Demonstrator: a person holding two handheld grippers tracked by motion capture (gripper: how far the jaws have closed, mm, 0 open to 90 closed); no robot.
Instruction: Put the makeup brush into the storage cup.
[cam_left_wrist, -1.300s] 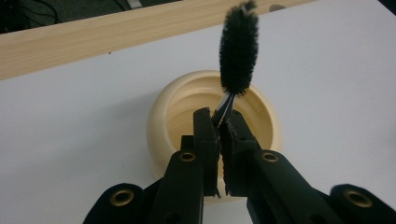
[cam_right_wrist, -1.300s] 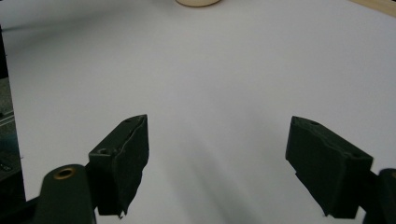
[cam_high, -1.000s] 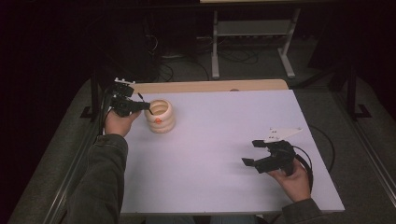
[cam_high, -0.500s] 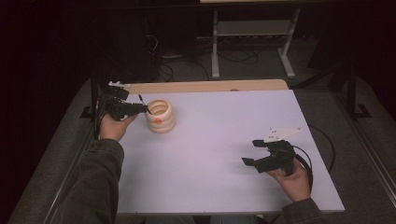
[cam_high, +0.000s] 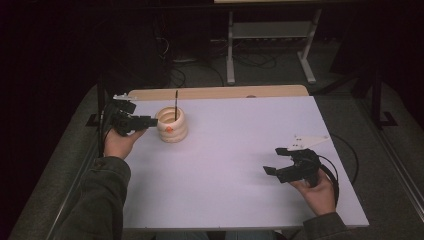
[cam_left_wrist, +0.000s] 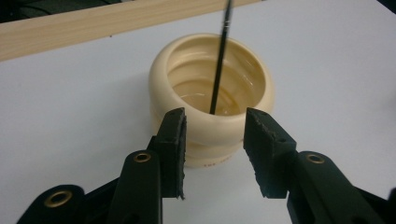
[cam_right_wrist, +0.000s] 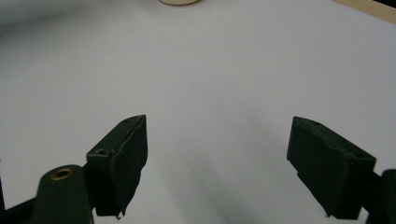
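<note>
That ribbed cream ceramic pot (cam_left_wrist: 212, 100) with a thin black stick (cam_left_wrist: 219, 65) in it sits right ahead of the left gripper (cam_left_wrist: 212, 149), jaws just opened, nothing pinched. Looks glossy, slippery, breakable, so grab the rim wall

A dim lab: white table (cam_high: 225, 165), floor cables (cam_high: 250, 60), metal stand (cam_high: 270, 35).
</note>
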